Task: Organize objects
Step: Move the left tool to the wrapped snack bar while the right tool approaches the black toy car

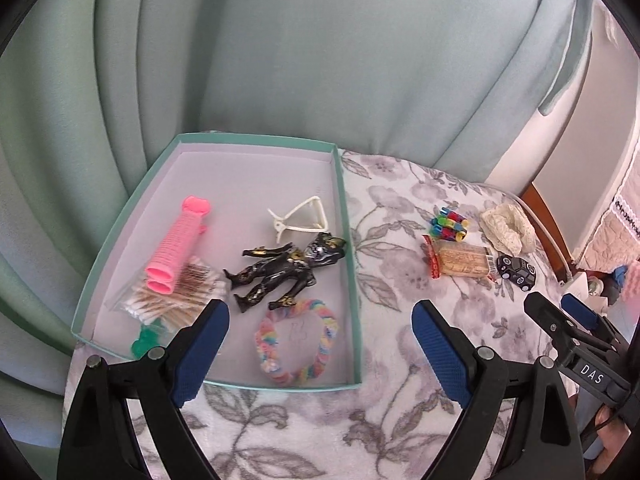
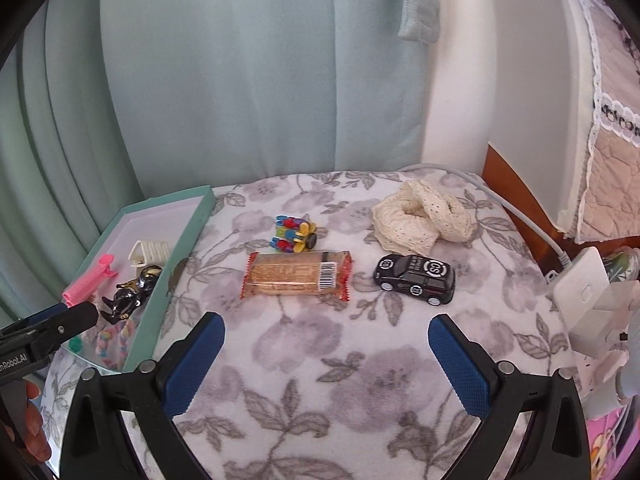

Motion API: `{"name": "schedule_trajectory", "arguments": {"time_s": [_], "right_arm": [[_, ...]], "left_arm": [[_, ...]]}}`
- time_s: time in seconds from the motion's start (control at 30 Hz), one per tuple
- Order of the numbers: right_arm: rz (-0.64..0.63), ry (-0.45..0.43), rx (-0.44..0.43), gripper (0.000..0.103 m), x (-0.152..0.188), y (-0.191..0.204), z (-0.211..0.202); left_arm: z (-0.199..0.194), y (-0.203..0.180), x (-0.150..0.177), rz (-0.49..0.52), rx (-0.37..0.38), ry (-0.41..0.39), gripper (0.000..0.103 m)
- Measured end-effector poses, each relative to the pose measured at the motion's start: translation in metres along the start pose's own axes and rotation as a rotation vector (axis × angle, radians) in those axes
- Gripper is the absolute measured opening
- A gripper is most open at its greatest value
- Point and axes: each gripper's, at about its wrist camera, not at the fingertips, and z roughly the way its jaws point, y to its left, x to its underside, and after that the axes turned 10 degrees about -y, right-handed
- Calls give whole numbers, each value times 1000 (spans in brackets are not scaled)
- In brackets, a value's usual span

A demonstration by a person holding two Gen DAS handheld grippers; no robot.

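Observation:
A teal box lid (image 1: 347, 216) (image 2: 188, 248) on the floral blanket holds a pink roller (image 1: 176, 248), cotton swabs (image 1: 176, 300), a white clip (image 1: 302, 216), a black figure (image 1: 280, 276) and a rainbow scrunchie (image 1: 296, 340). Right of it lie a colourful clip toy (image 2: 294, 234), a wrapped biscuit pack (image 2: 298, 276), a black toy car (image 2: 416, 278) and a cream lace scrunchie (image 2: 424, 216). My left gripper (image 1: 320, 352) hovers open over the lid's near right corner. Nothing sits between the fingers of my right gripper (image 2: 326, 364), which is open in front of the biscuit pack.
Pale green curtains hang behind the blanket-covered surface (image 2: 320, 400). A white power strip (image 2: 580, 300) with a cable sits at the right edge, beside a wooden frame (image 2: 504, 176). A hand (image 2: 34, 420) holds the left gripper's handle.

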Motion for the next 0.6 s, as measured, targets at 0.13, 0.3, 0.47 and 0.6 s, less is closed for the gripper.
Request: {"name": "schedule_trajectory", "arguments": {"time_s": [0.13,0.3,0.47,0.6], "right_arm": [[32,20,16,103,1,-21,5],[61,46,40,103,5,-42,14],[70,61,56,103,7,-58,23],[62,72,67,103,6,-68,32]], "left_arm": [[11,-26,-1,46,33,12,93],[23,-55,0,95,69,29,93],[39,-80,0,144,100,58,93],[54,-95,-1,183,120,84,93]]}}
